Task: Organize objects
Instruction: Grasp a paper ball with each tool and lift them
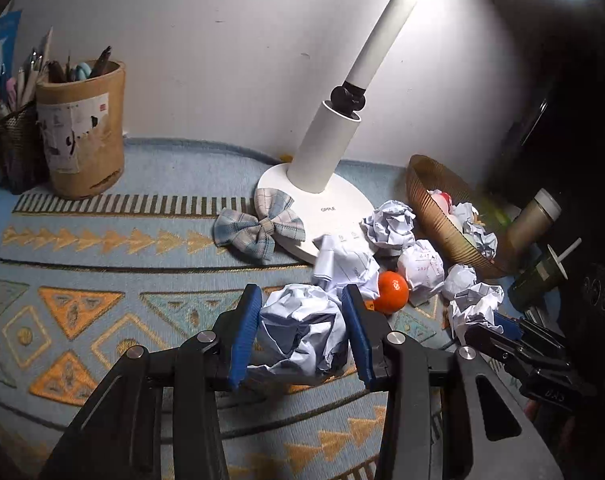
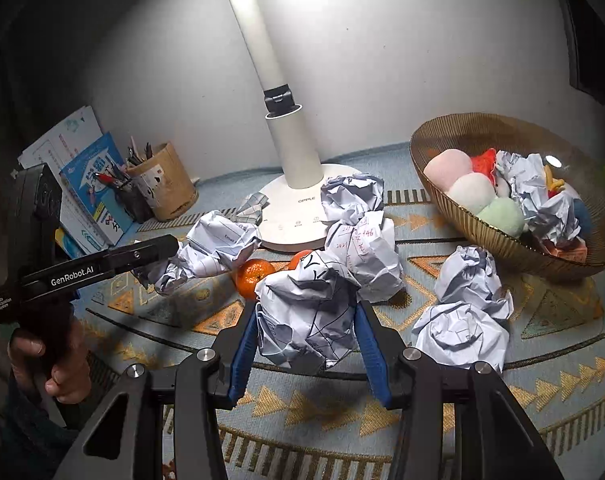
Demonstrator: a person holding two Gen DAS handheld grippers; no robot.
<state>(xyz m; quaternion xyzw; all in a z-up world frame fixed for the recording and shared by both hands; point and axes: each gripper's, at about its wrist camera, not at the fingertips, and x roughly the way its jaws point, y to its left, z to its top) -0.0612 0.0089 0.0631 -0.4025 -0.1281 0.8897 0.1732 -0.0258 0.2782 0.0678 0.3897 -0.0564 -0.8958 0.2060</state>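
We see bare patterned blue desk mat (image 1: 102, 240) open leftward; left gripper (image 1: 302, 326) clamps a crumpled white paper ball (image 1: 302, 332); right gripper (image 2: 308, 332) clamps another crumpled sheet (image 2: 310, 312).

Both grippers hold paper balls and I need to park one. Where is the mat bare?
Bare mat lies between the pen holder and the plaid bow. It is crowded from the lamp base to the basket: crumpled papers, an orange.
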